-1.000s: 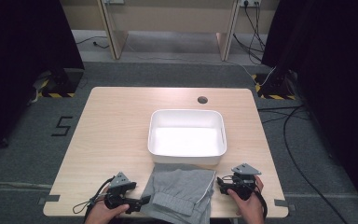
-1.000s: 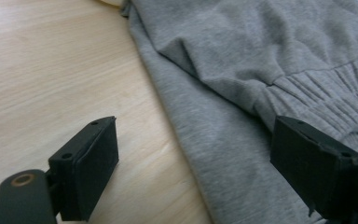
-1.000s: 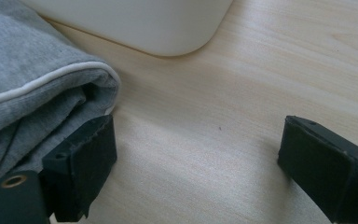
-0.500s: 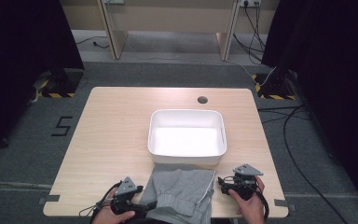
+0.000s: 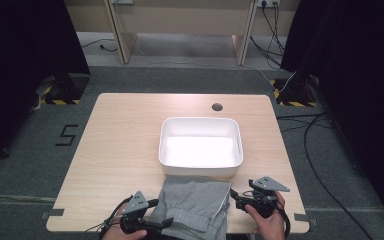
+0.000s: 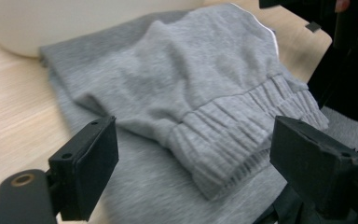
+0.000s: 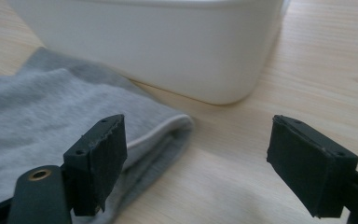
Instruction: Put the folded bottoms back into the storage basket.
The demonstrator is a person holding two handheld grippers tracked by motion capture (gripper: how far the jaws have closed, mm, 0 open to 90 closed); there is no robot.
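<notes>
Honestly, the sweatpants (image 5: 196, 205) look soft and floppy; I'd pinch the ribbed waistband (image 6: 233, 135), both claws (image 6: 191, 163) (image 7: 214, 163) gaping, nothing held.

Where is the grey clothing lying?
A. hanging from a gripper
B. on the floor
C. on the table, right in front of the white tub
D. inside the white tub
C: the grey clothing lies flat on the wooden table at the near side of the white tub, whose inside is bare.
</notes>
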